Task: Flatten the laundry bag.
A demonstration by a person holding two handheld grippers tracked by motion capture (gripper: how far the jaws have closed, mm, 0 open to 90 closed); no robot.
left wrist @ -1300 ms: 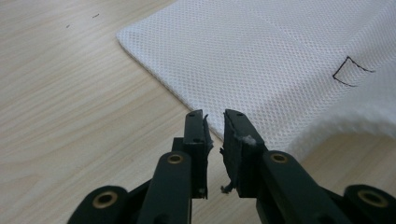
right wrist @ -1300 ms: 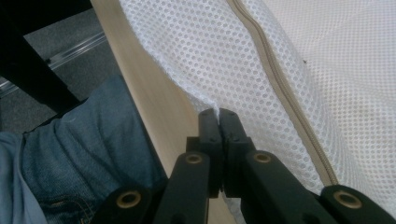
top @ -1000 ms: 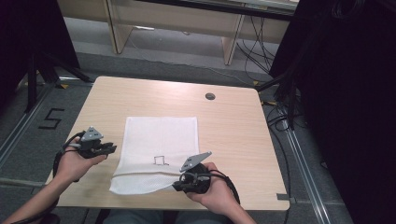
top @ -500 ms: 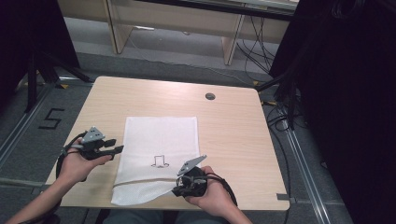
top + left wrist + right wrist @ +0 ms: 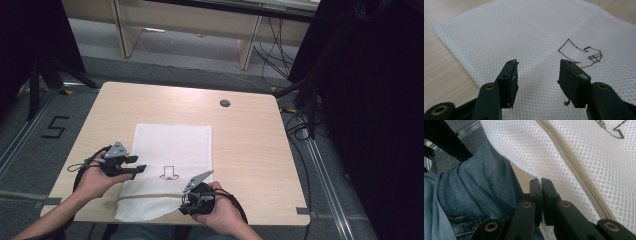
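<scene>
Right now my right gripper (image 5: pixel 192 202) sits at the near edge of the table (image 5: pixel 250 145), and its jaws are pressed together on the near right corner of the white mesh bag (image 5: pixel 170 150). In the right gripper view the mesh edge runs straight into the closed jaws, with the bag's beige zipper (image 5: pixel 574 167) slanting away just beside them and my jeans (image 5: pixel 474 195) below the table edge.

My left gripper (image 5: pixel 137 165) is over the bag's left edge, and its jaws have just been opening; they stand apart with nothing pinched between them. In the left gripper view (image 5: pixel 537 72) the mesh lies flat beneath the gap, and the brown outline drawing (image 5: pixel 584 53) on the bag sits just beyond the right-hand jaw.

The bag itself lies spread on the wooden table, roughly in the middle towards my side, its near part past the zipper reaching the table's front edge. A small dark round cap (image 5: pixel 225 103) sits in the tabletop well beyond the bag.
</scene>
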